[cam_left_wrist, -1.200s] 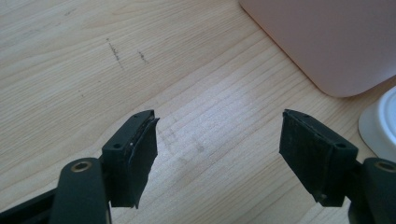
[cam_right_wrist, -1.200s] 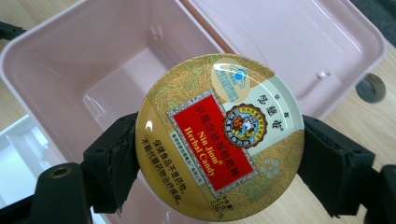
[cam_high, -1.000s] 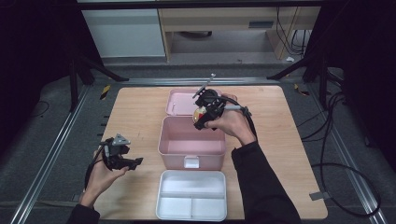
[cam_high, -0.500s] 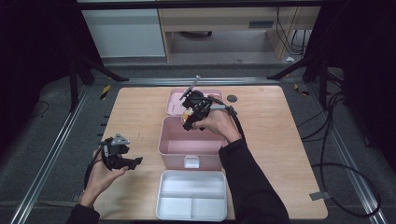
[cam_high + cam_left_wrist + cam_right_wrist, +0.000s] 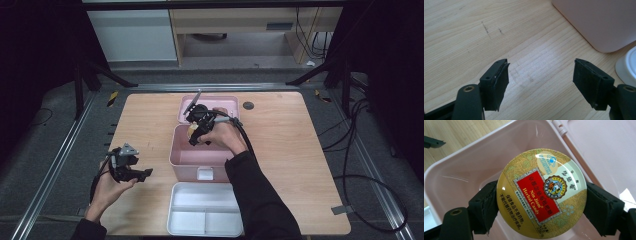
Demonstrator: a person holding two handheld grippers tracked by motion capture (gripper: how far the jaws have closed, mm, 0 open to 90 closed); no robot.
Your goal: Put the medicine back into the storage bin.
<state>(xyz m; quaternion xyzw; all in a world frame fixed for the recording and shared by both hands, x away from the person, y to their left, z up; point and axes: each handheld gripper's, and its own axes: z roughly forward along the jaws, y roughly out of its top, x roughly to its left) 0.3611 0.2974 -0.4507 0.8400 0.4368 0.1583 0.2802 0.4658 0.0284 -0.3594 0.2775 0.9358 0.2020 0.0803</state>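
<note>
A round gold candy tin [image 5: 541, 192] with a red label sits edge to edge between the jaws of my right gripper [image 5: 541, 207], which is shut on it. The tin [image 5: 192, 131] hangs over the far left part of the open pink box [image 5: 181, 156], whose lid [image 5: 220, 102] lies flat behind it. My left gripper [image 5: 145, 173] rests low over the bare wood left of the box. In the left gripper view its jaws [image 5: 540, 82] stand wide apart with nothing between them, and the pink box's corner [image 5: 599, 25] rises ahead on the right.
A white divided tray [image 5: 205, 216] lies at the table's near edge, just in front of the pink box. A small dark disc [image 5: 248, 105] sits on the wood right of the lid. Metal rails and cables run along both table sides.
My right gripper has carried the tin leftward and down, from above the box's far right part to over its far left part. The left hand has stayed put.
</note>
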